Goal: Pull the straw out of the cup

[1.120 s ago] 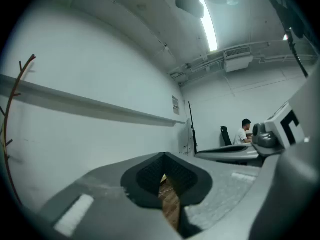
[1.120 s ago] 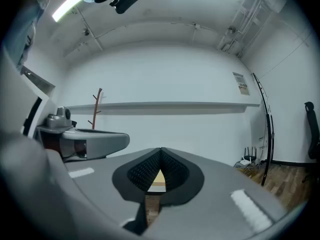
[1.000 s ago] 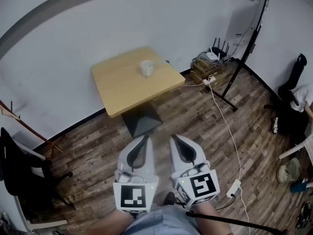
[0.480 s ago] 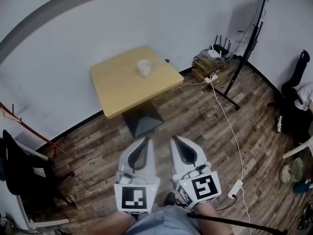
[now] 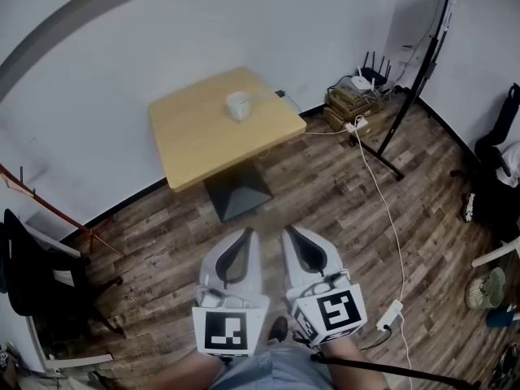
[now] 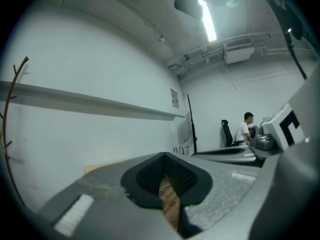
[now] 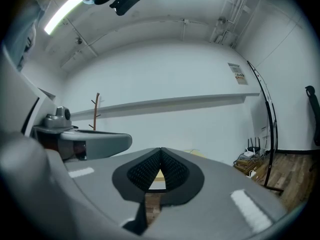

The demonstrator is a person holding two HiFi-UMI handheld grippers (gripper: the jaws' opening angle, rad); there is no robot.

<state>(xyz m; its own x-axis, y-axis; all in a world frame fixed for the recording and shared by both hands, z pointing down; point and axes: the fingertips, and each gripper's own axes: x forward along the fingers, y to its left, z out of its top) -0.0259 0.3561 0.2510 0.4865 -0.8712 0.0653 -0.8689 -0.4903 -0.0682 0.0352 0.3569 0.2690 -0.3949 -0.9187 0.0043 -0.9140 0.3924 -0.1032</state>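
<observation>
Head view: small white cup (image 5: 238,105) sits toward the far side of the square light-wood table (image 5: 203,149), its straw too small to make out. Down here the left gripper (image 5: 249,234) and right gripper (image 5: 289,232) hover side by side, well apart from it, each with jaws pressed together on nothing.

The table (image 5: 207,136) is standing against the wall, the cup (image 5: 238,105) sitting on its far half. Right of the table, a router (image 5: 363,81) is resting on boxes (image 5: 348,104). A cable (image 5: 380,195) is trailing across the floor. The left gripper (image 5: 246,236) and right gripper (image 5: 292,236) are lying side by side, well before the table.
</observation>
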